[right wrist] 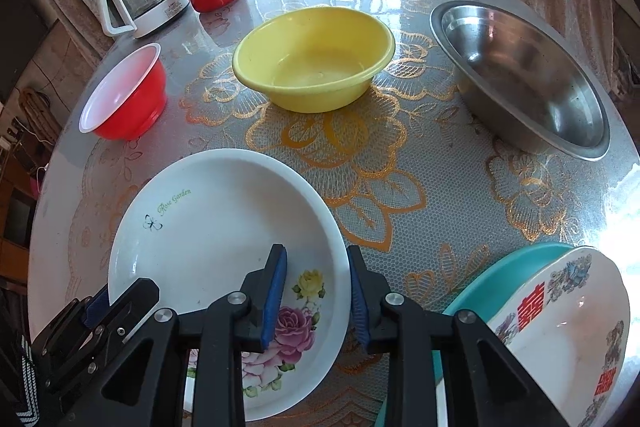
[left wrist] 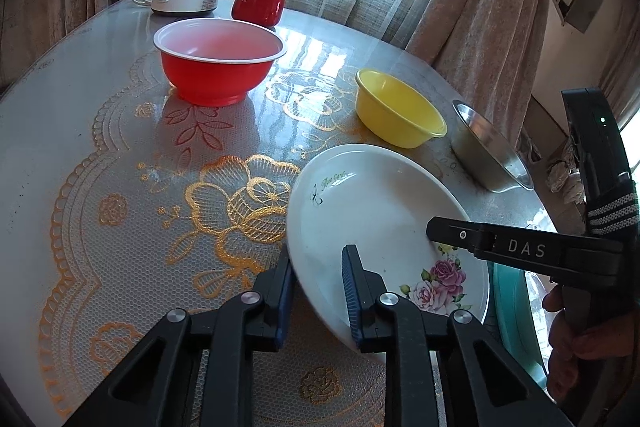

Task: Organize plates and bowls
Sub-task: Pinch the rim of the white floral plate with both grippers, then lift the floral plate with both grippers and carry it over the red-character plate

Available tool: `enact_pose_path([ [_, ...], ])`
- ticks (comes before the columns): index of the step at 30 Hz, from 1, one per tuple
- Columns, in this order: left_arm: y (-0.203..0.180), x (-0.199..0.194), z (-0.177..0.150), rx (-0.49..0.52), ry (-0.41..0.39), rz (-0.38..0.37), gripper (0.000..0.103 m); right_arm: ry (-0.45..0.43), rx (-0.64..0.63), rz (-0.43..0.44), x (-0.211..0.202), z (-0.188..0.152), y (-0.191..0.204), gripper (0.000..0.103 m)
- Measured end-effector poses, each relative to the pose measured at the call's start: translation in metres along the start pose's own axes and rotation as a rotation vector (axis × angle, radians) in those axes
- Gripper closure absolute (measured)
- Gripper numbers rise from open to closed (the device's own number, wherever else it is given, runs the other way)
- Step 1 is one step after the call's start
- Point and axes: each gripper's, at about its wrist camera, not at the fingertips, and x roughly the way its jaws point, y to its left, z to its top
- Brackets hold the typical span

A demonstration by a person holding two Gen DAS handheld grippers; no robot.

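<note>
A white plate (right wrist: 224,227) printed with pink and yellow roses sits among red (right wrist: 128,95), yellow (right wrist: 314,59) and steel bowls (right wrist: 524,79) on a gold-flowered tablecloth (right wrist: 420,187).

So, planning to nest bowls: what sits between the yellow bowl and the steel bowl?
Nothing: in the right wrist view only bare patterned tablecloth separates the yellow bowl from the steel bowl.
</note>
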Motion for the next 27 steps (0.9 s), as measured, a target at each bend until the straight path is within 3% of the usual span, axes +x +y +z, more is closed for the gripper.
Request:
enact_pose_path([
  [5,0.01,-0.001,0.003,-0.039,-0.015,0.009,0.08,-0.059,0.017,0.039,-0.013,-0.012,0.0,0.08],
  [8,0.019,-0.002,0.006,-0.076,-0.026,0.004,0.08,-0.138,0.043,0.157,-0.027,-0.018,-0.005,0.08],
  [14,0.019,-0.002,0.006,-0.079,-0.034,0.012,0.08,-0.091,0.105,0.244,-0.016,-0.023,-0.013,0.078],
  [18,0.019,-0.002,0.005,-0.086,-0.036,0.013,0.08,-0.095,0.088,0.22,-0.017,-0.024,-0.003,0.078],
  [24,0.021,-0.004,0.006,-0.09,-0.037,0.008,0.08,-0.066,-0.023,0.079,-0.009,-0.027,0.013,0.078],
  [27,0.023,-0.004,0.006,-0.094,-0.04,0.008,0.08,-0.083,0.022,0.113,-0.01,-0.028,0.007,0.08],
])
